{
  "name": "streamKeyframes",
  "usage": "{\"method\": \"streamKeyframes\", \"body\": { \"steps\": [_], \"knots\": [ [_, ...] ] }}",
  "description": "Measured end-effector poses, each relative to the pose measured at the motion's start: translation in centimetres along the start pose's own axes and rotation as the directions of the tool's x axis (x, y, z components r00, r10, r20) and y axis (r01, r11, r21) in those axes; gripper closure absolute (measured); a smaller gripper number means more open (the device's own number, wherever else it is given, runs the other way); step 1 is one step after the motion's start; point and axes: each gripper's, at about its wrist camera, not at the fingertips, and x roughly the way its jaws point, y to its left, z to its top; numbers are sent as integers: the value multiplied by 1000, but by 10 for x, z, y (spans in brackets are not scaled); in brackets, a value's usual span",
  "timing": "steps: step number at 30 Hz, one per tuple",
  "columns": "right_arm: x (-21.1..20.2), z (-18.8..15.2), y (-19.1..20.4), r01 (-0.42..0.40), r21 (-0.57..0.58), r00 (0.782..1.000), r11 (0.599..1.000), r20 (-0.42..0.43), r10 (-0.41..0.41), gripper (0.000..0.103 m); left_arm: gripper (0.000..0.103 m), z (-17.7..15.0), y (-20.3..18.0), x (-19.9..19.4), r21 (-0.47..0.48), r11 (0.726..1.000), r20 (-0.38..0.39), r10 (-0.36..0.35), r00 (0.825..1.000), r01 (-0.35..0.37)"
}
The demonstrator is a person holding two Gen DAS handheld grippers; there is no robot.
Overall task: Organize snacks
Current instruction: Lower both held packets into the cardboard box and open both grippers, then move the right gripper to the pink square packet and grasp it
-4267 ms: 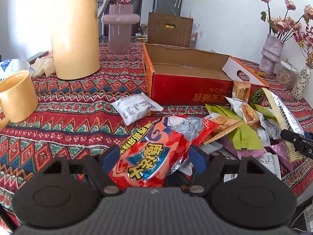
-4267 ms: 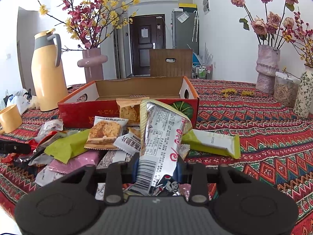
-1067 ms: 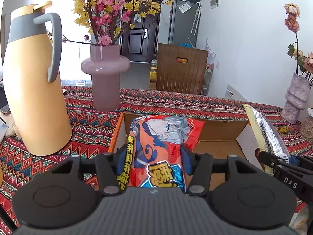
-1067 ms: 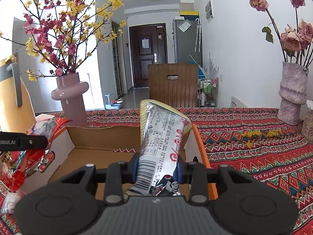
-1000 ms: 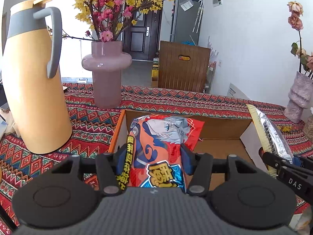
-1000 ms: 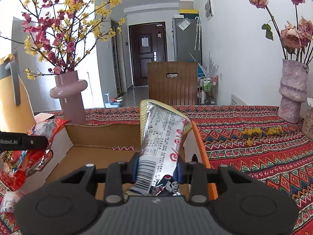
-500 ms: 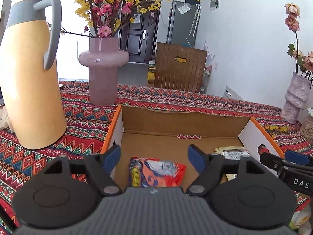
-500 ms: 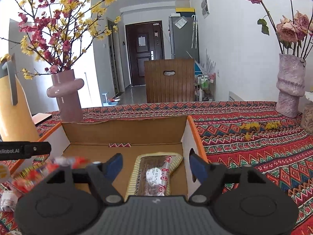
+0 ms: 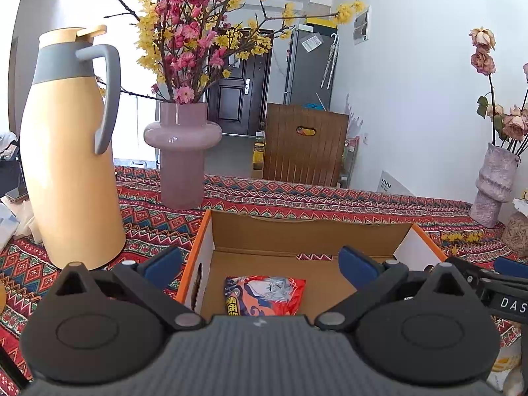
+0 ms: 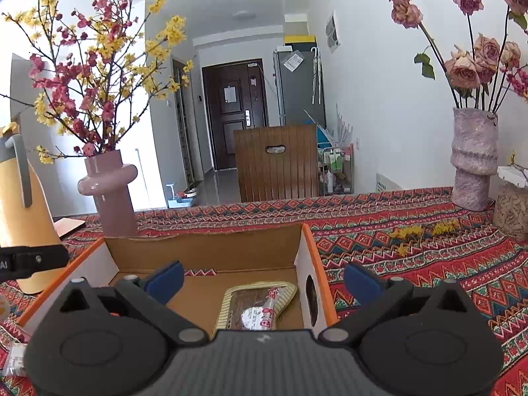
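- We have the left gripper [image 9: 260, 262] over the near left part of the cardboard box [image 9: 307, 231], its jaws opening with nothing between them; the red snack bag [image 9: 264, 295] lies flat on the box floor below, near the left wall.
- We have the right gripper [image 10: 264, 279] over the near right part of the box, its jaws likewise opening and empty; the striped snack pack [image 10: 255, 308] lies on the box floor, close to the right wall.
- Our wide-spread fingers are the first risk: one blue fingertip [image 9: 163, 264] of the left gripper sits outside the box's left wall, so sinking or swinging sideways could catch the orange rim and shove the box.
- The tall yellow jug [image 9: 71, 151] stands just left of the box, and the pink vase [image 9: 182, 155] stands behind the box's left corner; a careless sweep of our left gripper could tip either.
- Our two grippers work close together over the box, so crossing paths as we pull back could knock them together.
- Dragging a fingertip low through the box could pull a packet back out or crush its contents.
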Motion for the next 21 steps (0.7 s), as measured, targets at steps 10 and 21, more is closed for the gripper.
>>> {"method": "streamKeyframes", "body": {
  "steps": [10, 21],
  "knots": [
    [-55, 14, 13, -18, -46, 996, 999, 91, 22, 0, 0, 6, 1, -39, 18, 1000, 27, -17, 999, 16],
    [-113, -5, 17, -41, -48, 993, 998, 105, 46, 0, 0, -17, 18, -96, 26, 999, 47, -34, 998, 33]
  ]
}}
